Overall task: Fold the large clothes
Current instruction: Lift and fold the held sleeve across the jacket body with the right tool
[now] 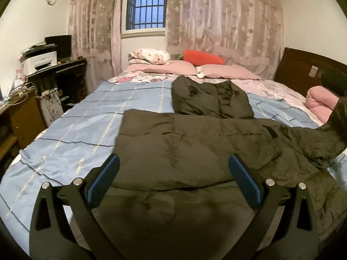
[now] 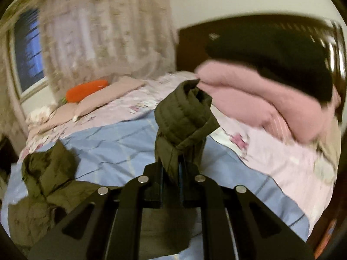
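A large dark olive padded jacket (image 1: 184, 147) lies spread on the bed, its hood (image 1: 208, 99) toward the pillows. My left gripper (image 1: 173, 169) is open just above the jacket's near part, its blue pads (image 1: 104, 177) wide apart and empty. My right gripper (image 2: 173, 164) is shut on the jacket's sleeve (image 2: 184, 117), whose cuff end stands up above the jaws. In the left wrist view that sleeve (image 1: 321, 136) rises off the bed at the right edge. The jacket's body (image 2: 43, 173) lies low left in the right wrist view.
The bed has a blue checked sheet (image 1: 86, 125) and a floral cover (image 2: 271, 158). Pink pillows (image 1: 169, 68) and a red carrot cushion (image 1: 203, 58) lie at the head. A folded pink quilt (image 2: 260, 99) sits right. A dark desk with a printer (image 1: 43, 60) stands left.
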Tool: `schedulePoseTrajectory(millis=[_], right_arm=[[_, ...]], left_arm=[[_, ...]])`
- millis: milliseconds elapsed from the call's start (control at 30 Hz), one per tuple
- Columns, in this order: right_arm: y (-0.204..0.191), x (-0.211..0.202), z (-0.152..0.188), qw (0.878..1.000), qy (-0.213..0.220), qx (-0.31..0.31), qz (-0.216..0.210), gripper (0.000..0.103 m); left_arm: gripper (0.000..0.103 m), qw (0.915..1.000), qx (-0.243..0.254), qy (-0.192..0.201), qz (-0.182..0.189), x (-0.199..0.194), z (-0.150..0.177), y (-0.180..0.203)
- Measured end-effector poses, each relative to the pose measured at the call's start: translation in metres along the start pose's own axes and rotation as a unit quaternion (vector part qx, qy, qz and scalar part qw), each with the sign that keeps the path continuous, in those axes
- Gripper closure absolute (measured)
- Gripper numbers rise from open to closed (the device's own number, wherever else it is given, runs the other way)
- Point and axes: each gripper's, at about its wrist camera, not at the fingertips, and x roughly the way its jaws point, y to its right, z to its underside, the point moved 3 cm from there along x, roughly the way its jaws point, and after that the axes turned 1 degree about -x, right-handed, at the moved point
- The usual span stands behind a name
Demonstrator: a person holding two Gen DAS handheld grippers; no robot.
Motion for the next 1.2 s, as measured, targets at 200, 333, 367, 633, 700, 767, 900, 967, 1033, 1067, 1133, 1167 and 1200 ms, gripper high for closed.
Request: schedulePoseTrajectory(millis=[200,333,367,633,700,767,900,967,1033,1067,1133,1167,1200], right_arm=[[-0.099,-0.034,-0.008,0.996,0.016,-0.073,-0.040,0.092],[-0.158,-0.055,-0.006,0.991,0.020,-0.105,-0.076,0.092],[-0.178,-0.061,-0.004,0.989,0.023,-0.115,-0.088,0.092],[-0.286,-0.084,0.029,0.977,0.010,-0.144,-0.155,0.093],[-0.314,-0.087,0.043,0.973,0.002,-0.155,-0.172,0.093],[-0.340,-0.087,0.061,0.969,-0.007,-0.163,-0.187,0.093],[-0.385,-0.082,0.098,0.961,-0.036,-0.178,-0.209,0.093],[-0.405,-0.076,0.121,0.957,-0.059,-0.186,-0.216,0.093],[-0.419,-0.069,0.140,0.953,-0.078,-0.194,-0.218,0.093],[-0.425,-0.067,0.151,0.951,-0.085,-0.200,-0.219,0.093],[-0.432,-0.063,0.168,0.948,-0.098,-0.210,-0.221,0.093],[-0.431,-0.062,0.174,0.947,-0.100,-0.210,-0.220,0.093],[-0.432,-0.061,0.179,0.947,-0.104,-0.210,-0.220,0.093]], left_arm=[[0.002,0.9994,-0.033,0.003,-0.006,-0.009,-0.004,-0.034],[0.002,0.9980,-0.062,0.000,-0.015,-0.012,-0.005,-0.062],[0.002,0.9976,-0.066,0.001,-0.017,-0.014,-0.005,-0.066],[0.002,0.9952,-0.096,-0.002,-0.020,-0.020,-0.006,-0.098],[0.002,0.9947,-0.100,-0.002,-0.021,-0.021,-0.006,-0.103],[0.002,0.9942,-0.105,0.000,-0.020,-0.023,-0.007,-0.107],[0.002,0.9941,-0.105,0.001,-0.027,-0.021,-0.007,-0.109],[0.002,0.9943,-0.102,-0.004,-0.031,-0.018,-0.006,-0.109],[0.002,0.9945,-0.100,-0.007,-0.032,-0.016,-0.005,-0.109],[0.002,0.9945,-0.099,-0.008,-0.032,-0.015,-0.005,-0.108],[0.002,0.9944,-0.100,-0.009,-0.031,-0.015,-0.006,-0.109],[0.002,0.9943,-0.102,-0.009,-0.030,-0.014,-0.006,-0.109],[0.002,0.9943,-0.101,-0.009,-0.031,-0.014,-0.006,-0.109]])
